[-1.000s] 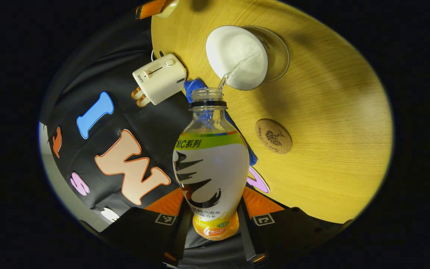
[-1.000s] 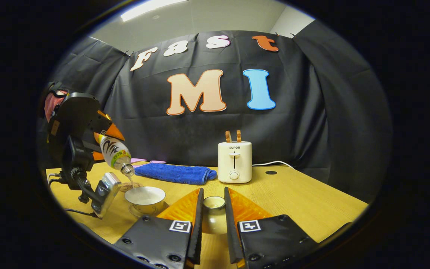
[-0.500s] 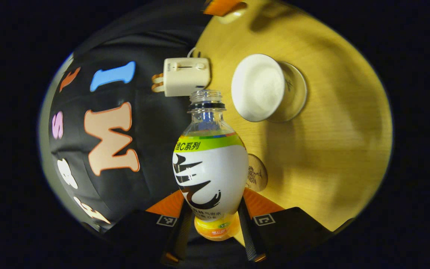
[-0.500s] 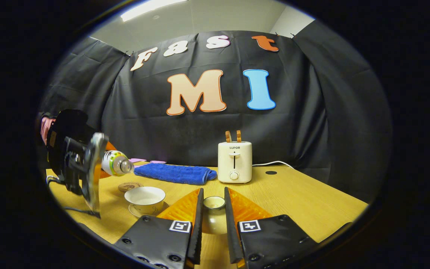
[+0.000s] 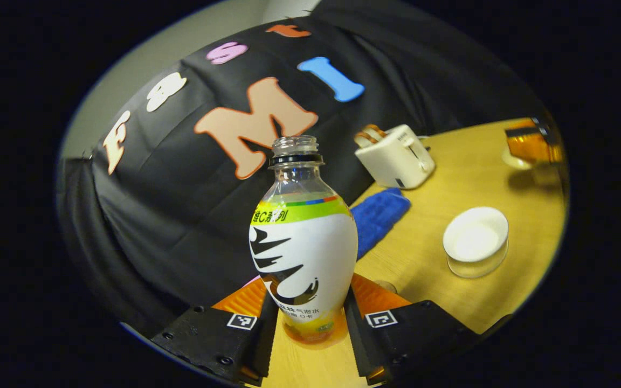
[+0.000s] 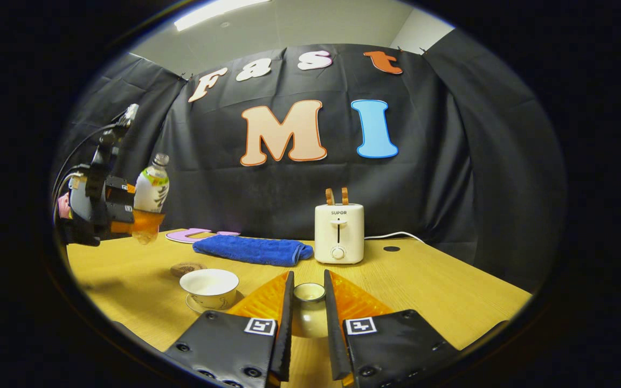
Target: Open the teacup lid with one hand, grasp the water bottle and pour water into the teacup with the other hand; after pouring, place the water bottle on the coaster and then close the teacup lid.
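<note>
My left gripper (image 5: 310, 318) is shut on the uncapped water bottle (image 5: 302, 242), which stands nearly upright in the air. In the right gripper view the same bottle (image 6: 150, 189) hangs above the table at far left, held by the left gripper (image 6: 138, 218). The open white teacup (image 6: 209, 286) sits on its saucer; it also appears at the right as the teacup (image 5: 476, 240). The round cork coaster (image 6: 187, 268) lies just behind the cup. My right gripper (image 6: 308, 302) is shut on the teacup lid (image 6: 309, 293), held low over the table right of the cup.
A white toaster (image 6: 338, 233) stands at the back of the wooden table (image 6: 440, 291), with a folded blue towel (image 6: 251, 250) to its left. Its cable (image 6: 397, 235) trails to the right. The black cloth wall closes off the back.
The left gripper has tipped the bottle back from pouring to upright and lifted it up and away to the left of the cup. The right gripper has not moved.
</note>
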### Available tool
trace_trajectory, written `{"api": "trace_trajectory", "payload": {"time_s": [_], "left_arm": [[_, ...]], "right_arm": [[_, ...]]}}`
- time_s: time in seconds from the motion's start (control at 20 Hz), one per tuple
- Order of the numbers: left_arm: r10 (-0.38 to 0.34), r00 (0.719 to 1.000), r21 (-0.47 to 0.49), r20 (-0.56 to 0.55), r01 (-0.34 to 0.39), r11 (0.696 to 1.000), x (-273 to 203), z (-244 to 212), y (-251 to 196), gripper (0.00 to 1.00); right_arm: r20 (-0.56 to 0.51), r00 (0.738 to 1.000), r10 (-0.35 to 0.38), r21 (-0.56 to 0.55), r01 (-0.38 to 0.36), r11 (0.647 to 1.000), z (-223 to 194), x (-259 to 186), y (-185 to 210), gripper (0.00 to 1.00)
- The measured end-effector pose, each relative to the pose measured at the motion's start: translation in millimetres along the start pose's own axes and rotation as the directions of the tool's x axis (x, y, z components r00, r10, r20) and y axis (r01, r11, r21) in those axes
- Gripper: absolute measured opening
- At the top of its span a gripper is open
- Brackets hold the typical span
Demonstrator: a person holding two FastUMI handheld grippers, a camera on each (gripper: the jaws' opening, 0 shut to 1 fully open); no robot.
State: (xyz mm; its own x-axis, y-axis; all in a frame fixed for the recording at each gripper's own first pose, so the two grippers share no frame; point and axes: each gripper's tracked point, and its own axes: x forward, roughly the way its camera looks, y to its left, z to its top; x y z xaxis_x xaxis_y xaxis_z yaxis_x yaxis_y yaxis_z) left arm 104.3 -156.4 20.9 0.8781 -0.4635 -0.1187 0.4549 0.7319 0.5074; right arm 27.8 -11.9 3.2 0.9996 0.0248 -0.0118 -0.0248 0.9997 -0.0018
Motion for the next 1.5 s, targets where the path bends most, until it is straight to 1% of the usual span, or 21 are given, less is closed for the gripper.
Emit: {"api": "trace_trajectory", "payload": {"time_s": [0.1,0.2,0.35,0.4,0.45,0.6,0.65,0.9,1.3,1.5], "left_arm": [[0.007,0.999,-0.156,0.05,0.001,0.988,3,5,-1,0.57],[0.03,0.995,-0.28,0.095,-0.002,0.96,10,8,-2,0.57],[0.024,0.993,-0.414,0.117,0.027,0.91,23,1,-15,0.57],[0.023,0.994,-0.448,0.11,0.029,0.894,27,-4,-19,0.57],[0.027,0.995,-0.468,0.096,0.022,0.883,31,-9,-22,0.57],[0.031,0.996,-0.517,0.083,0.016,0.856,47,-24,-32,0.58],[0.029,0.996,-0.524,0.082,0.018,0.851,50,-26,-34,0.57],[0.006,0.998,-0.51,0.056,0.023,0.86,61,-38,-43,0.58],[-0.017,0.999,-0.509,0.029,0.03,0.86,64,-47,-51,0.58],[-0.021,0.999,-0.511,0.028,0.032,0.859,64,-49,-52,0.62]], "right_arm": [[0.0,1.0,-0.006,0.0,0.006,1.0,-1,0,-1,0.32],[0.0,1.0,-0.008,0.0,0.008,1.0,0,0,-1,0.33],[-0.001,1.0,-0.008,0.0,0.008,1.0,-1,0,-1,0.33],[0.0,1.0,-0.008,0.0,0.008,1.0,0,0,-1,0.33],[0.001,1.0,-0.008,-0.001,0.008,1.0,0,0,-1,0.33],[0.001,1.0,-0.008,-0.001,0.008,1.0,0,-1,-1,0.33],[0.0,1.0,-0.008,0.0,0.008,1.0,0,-1,-1,0.33],[0.0,1.0,-0.008,-0.001,0.008,1.0,0,0,-1,0.33],[0.0,1.0,-0.009,-0.001,0.009,1.0,0,-1,-1,0.32],[0.0,1.0,-0.009,-0.001,0.009,1.0,0,-1,-1,0.32]]}}
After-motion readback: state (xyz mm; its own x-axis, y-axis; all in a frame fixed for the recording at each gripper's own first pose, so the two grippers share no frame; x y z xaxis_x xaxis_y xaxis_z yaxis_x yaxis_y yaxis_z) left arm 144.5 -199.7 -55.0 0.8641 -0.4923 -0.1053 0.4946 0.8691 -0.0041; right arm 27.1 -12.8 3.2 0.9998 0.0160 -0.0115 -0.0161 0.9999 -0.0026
